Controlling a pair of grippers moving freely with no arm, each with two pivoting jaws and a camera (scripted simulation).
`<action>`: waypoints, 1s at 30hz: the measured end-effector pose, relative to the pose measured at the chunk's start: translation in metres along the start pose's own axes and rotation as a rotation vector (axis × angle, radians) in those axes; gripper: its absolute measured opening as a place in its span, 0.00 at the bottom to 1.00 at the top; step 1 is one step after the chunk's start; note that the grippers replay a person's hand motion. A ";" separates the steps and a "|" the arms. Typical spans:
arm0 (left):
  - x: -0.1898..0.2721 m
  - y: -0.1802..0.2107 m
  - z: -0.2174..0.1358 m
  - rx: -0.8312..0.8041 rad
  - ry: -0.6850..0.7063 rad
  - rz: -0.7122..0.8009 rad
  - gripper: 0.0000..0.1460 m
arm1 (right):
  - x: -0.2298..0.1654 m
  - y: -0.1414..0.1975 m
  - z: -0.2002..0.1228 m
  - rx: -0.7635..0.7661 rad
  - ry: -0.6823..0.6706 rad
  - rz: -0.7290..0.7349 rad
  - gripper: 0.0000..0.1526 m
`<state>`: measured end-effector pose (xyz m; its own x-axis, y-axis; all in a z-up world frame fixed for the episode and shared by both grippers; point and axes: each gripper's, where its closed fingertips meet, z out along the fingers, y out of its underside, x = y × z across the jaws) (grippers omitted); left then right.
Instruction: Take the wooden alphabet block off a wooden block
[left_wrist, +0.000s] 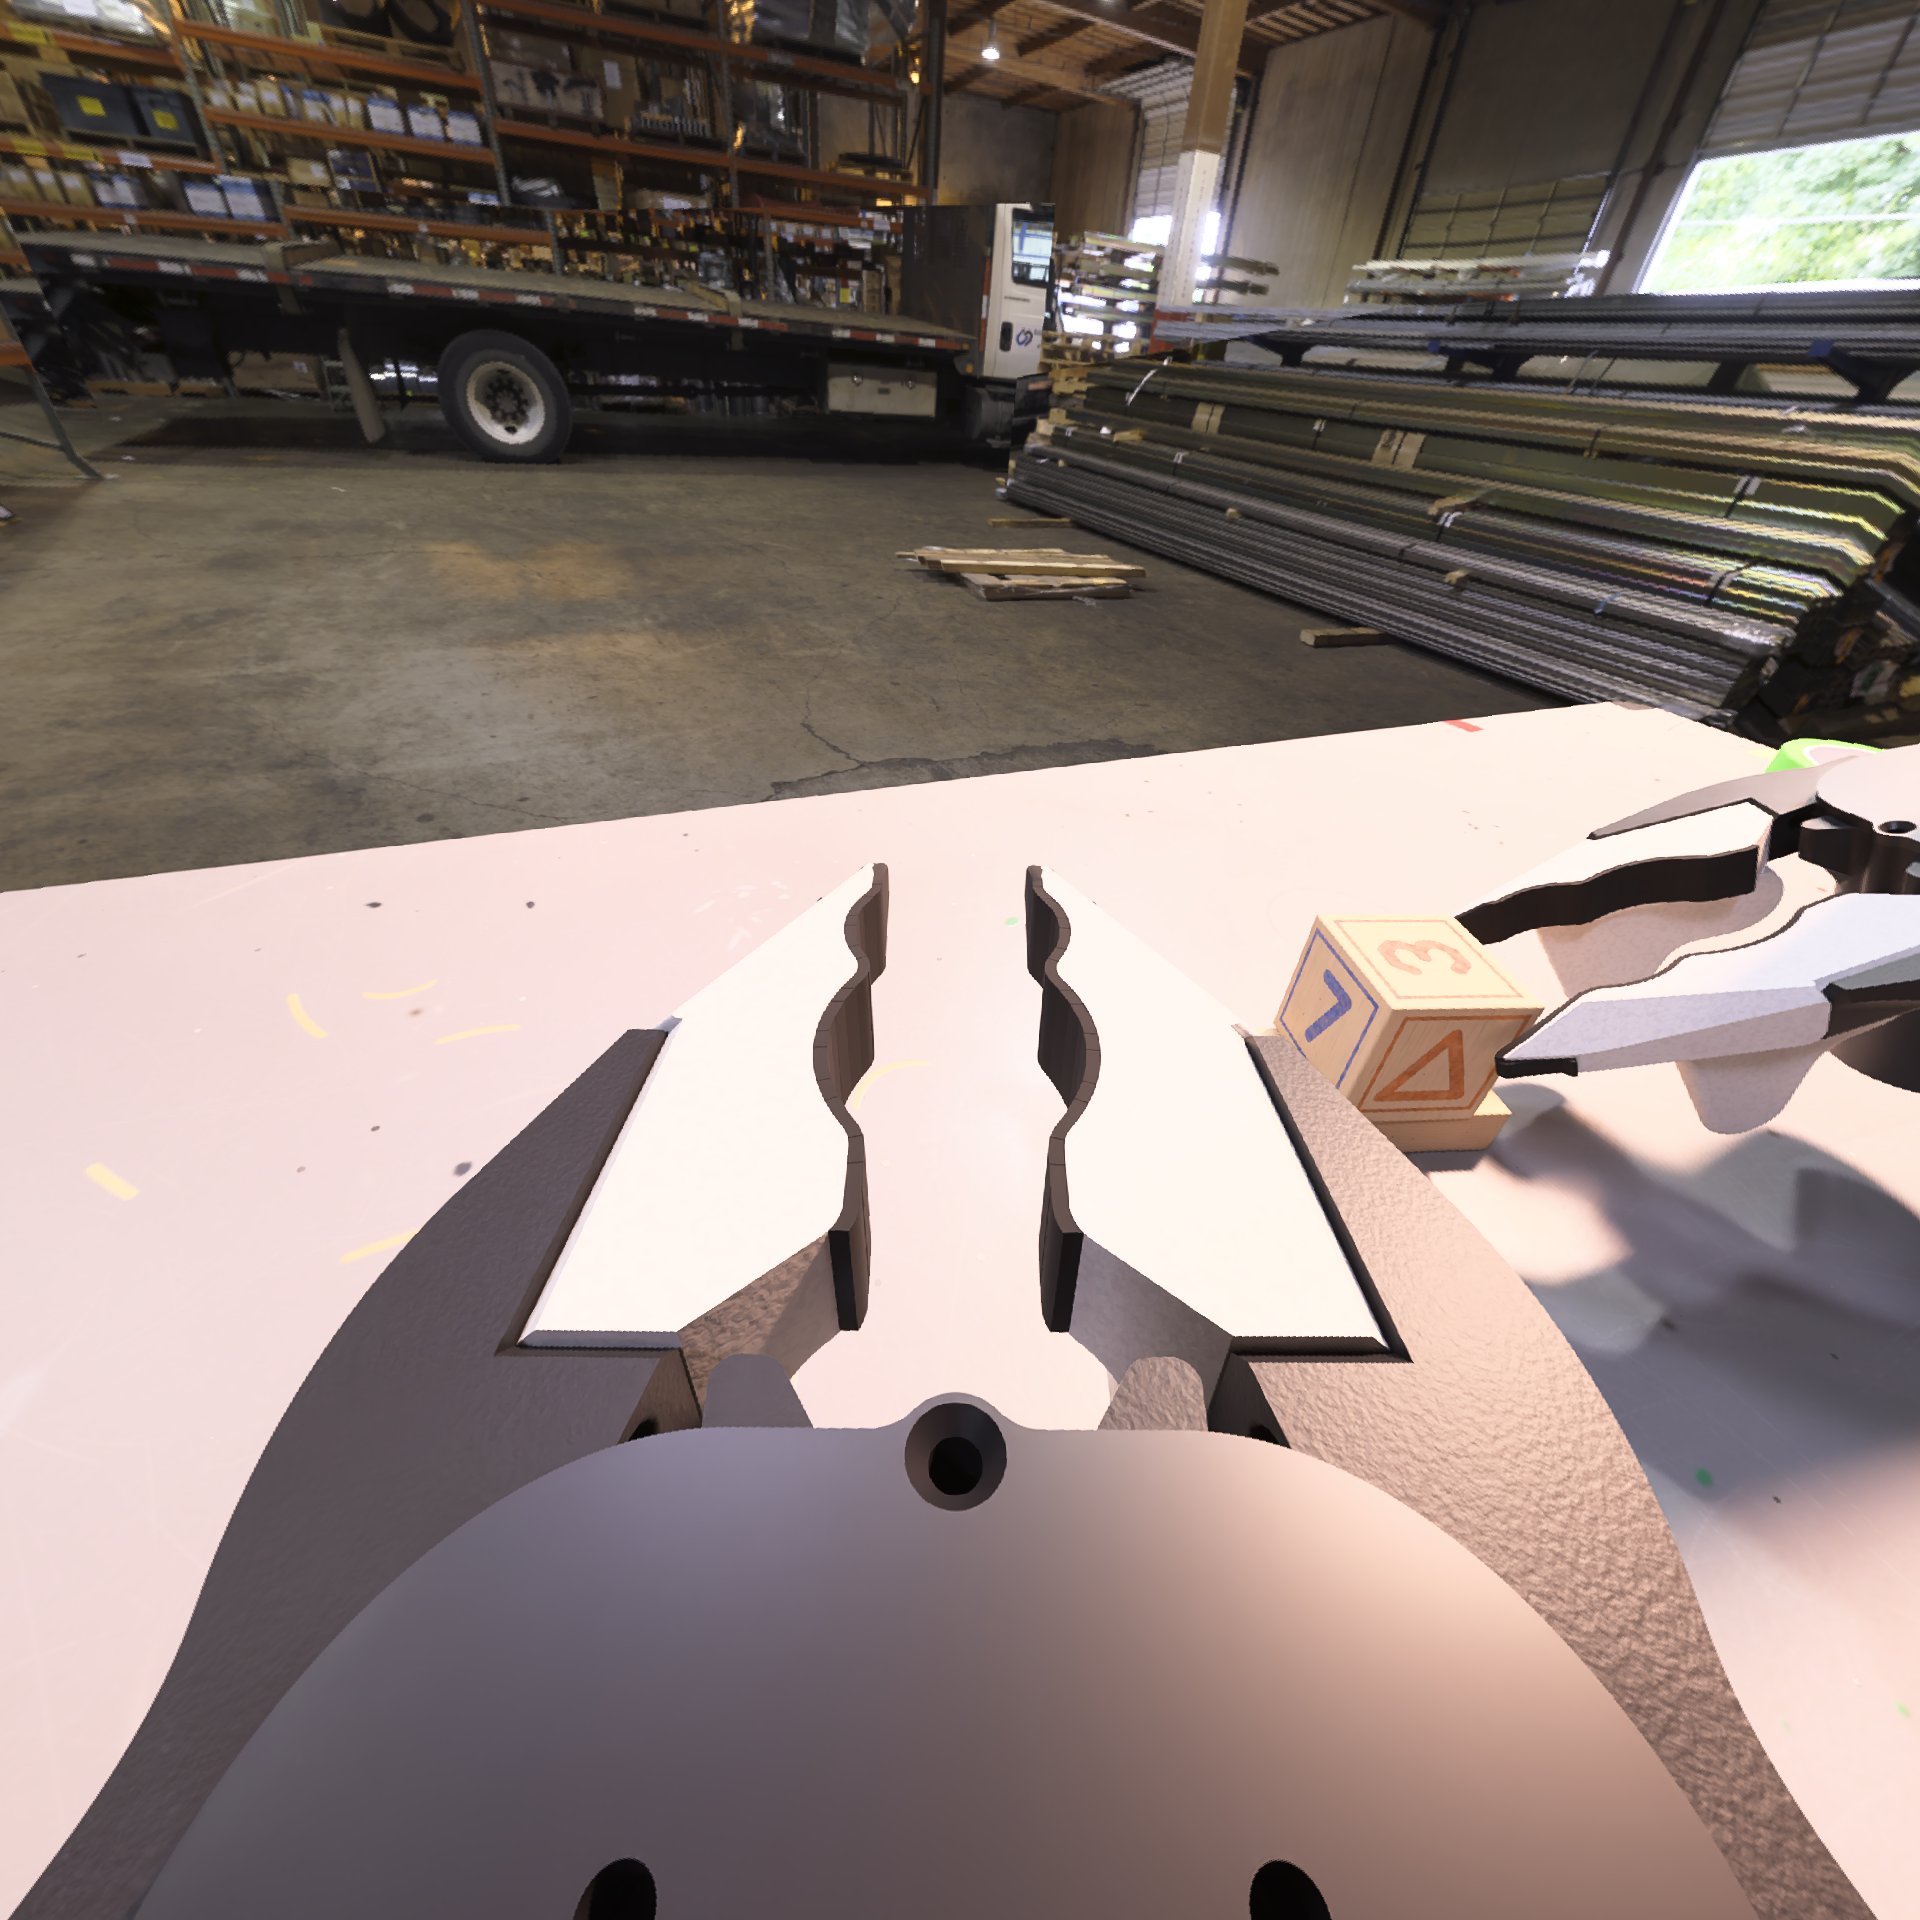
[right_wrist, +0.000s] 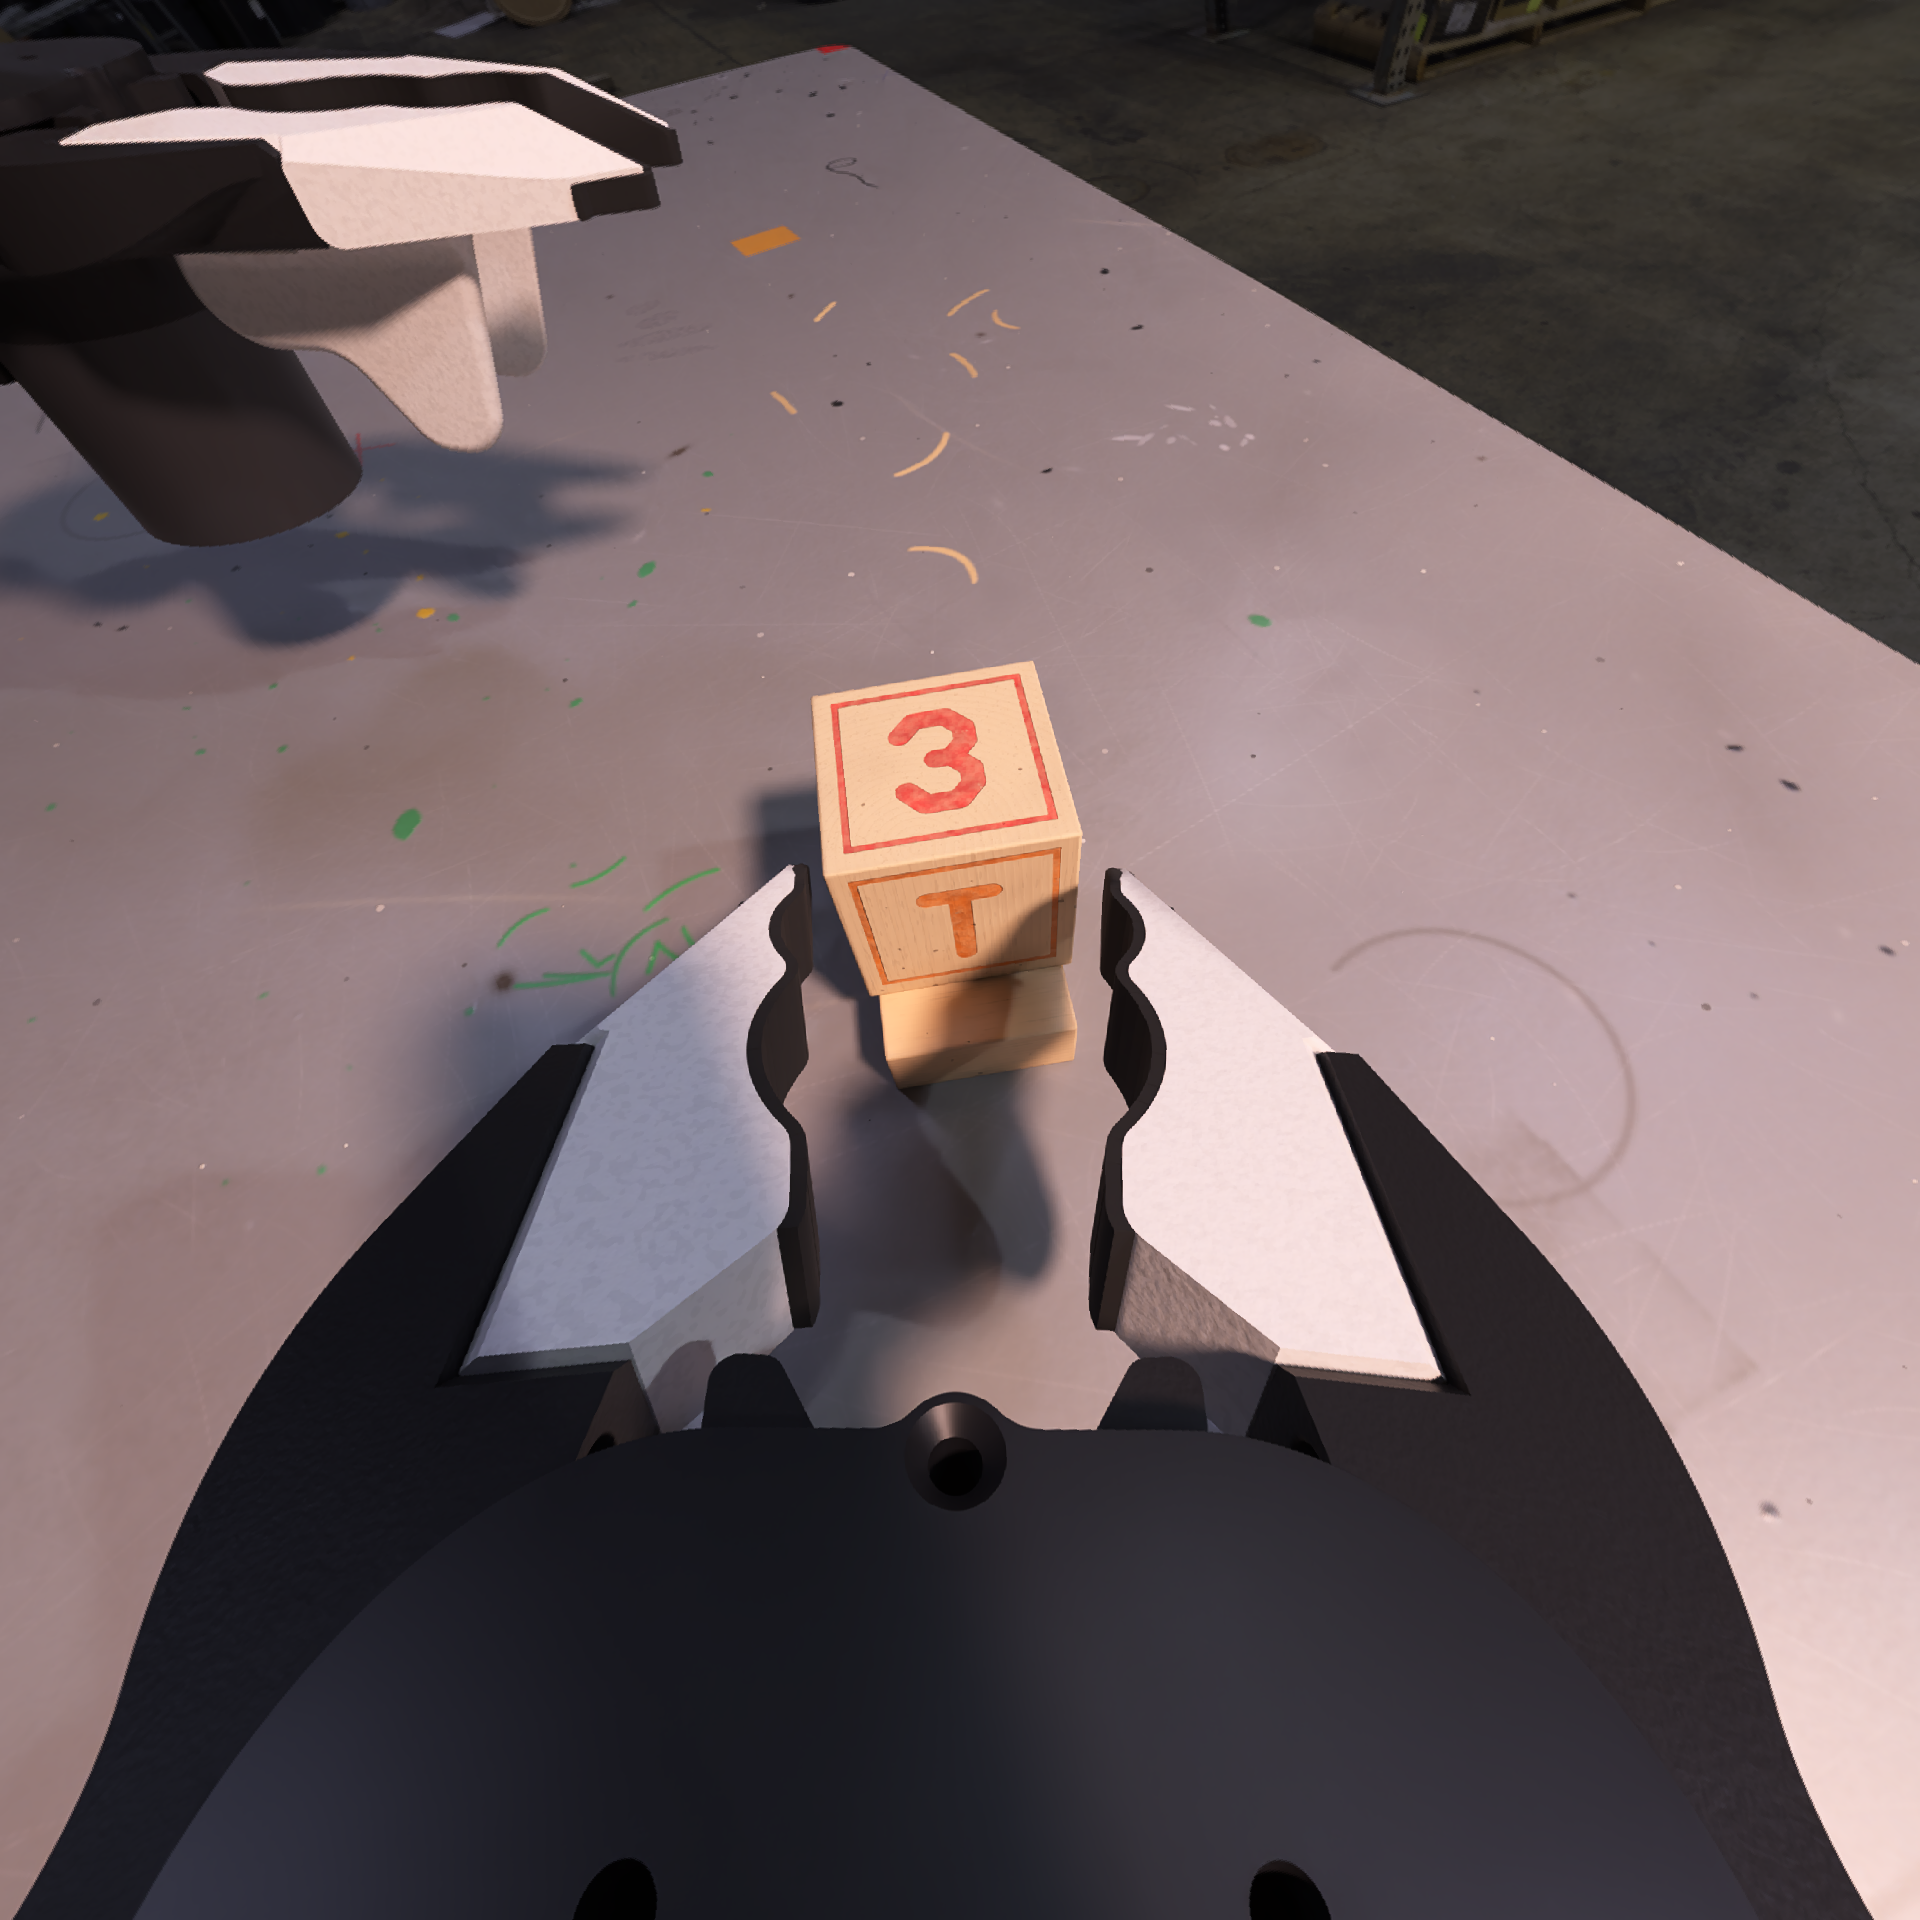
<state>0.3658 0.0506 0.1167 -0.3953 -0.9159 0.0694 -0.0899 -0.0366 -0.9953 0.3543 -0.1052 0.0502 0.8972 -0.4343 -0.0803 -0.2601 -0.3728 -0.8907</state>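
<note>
A wooden alphabet block (right_wrist: 940, 821) with red and orange markings stands on a smaller plain wooden block (right_wrist: 977, 1031) on the grey table (right_wrist: 1455, 727). My right gripper (right_wrist: 954, 883) is open, its fingertips either side of the alphabet block's near face, just short of it. In the left wrist view the alphabet block (left_wrist: 1397, 1013) sits at the right on the plain block (left_wrist: 1455, 1127), with the right gripper (left_wrist: 1486, 987) reaching it from the right. My left gripper (left_wrist: 956, 878) is open and empty, to the left of the blocks, above the table.
The left gripper (right_wrist: 623, 177) hovers at the far left in the right wrist view, well apart from the blocks. The table's far edge (left_wrist: 935, 790) drops to a warehouse floor. Paint specks and scratches mark the tabletop.
</note>
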 end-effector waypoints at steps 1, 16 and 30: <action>0.000 0.000 0.000 0.001 0.000 0.000 0.18 | 0.000 0.000 0.000 0.001 0.001 -0.002 0.37; 0.001 0.001 0.000 -0.005 0.004 -0.002 0.18 | -0.007 0.003 0.004 -0.027 -0.054 -0.049 0.43; 0.000 0.005 0.003 -0.029 0.017 -0.025 0.19 | -0.001 -0.001 0.026 -0.081 -0.096 -0.102 0.42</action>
<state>0.3680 0.0487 0.1112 -0.4084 -0.9078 0.0958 -0.1262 -0.0477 -0.9908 0.3633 -0.0825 0.0397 0.9495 -0.3116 -0.0370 -0.1901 -0.4775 -0.8578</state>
